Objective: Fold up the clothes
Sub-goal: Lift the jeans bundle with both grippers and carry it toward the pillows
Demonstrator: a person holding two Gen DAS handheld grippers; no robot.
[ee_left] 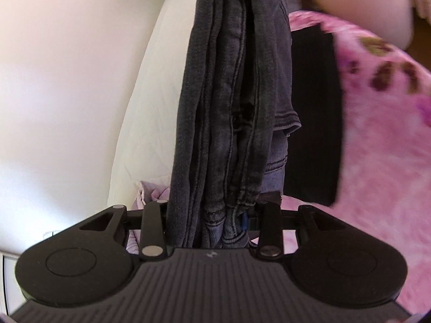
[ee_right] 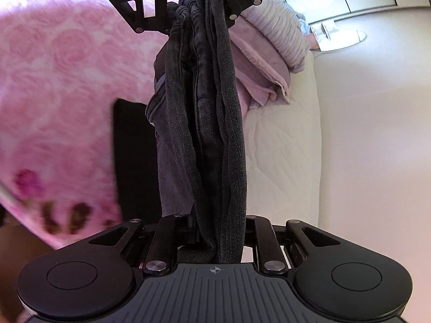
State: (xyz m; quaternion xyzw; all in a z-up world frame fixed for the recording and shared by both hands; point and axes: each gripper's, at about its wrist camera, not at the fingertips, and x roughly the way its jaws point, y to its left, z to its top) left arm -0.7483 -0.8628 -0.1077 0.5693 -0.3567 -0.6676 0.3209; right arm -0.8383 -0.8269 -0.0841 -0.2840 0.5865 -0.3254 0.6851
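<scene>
The dark jeans (ee_left: 229,102) are folded into a long bundle and hang above the pink blanket (ee_left: 377,148). The left gripper (ee_left: 212,215) pinches one end and the right gripper (ee_right: 218,231) the other. I think they must be laid down and folded once more.

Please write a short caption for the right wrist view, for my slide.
Both grippers hold bunched dark jeans stretched between them above a pink blanket.

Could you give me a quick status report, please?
Left gripper and right gripper both clamped on dark jeans, stretched between them. Black folded item below on pink blanket.
</scene>
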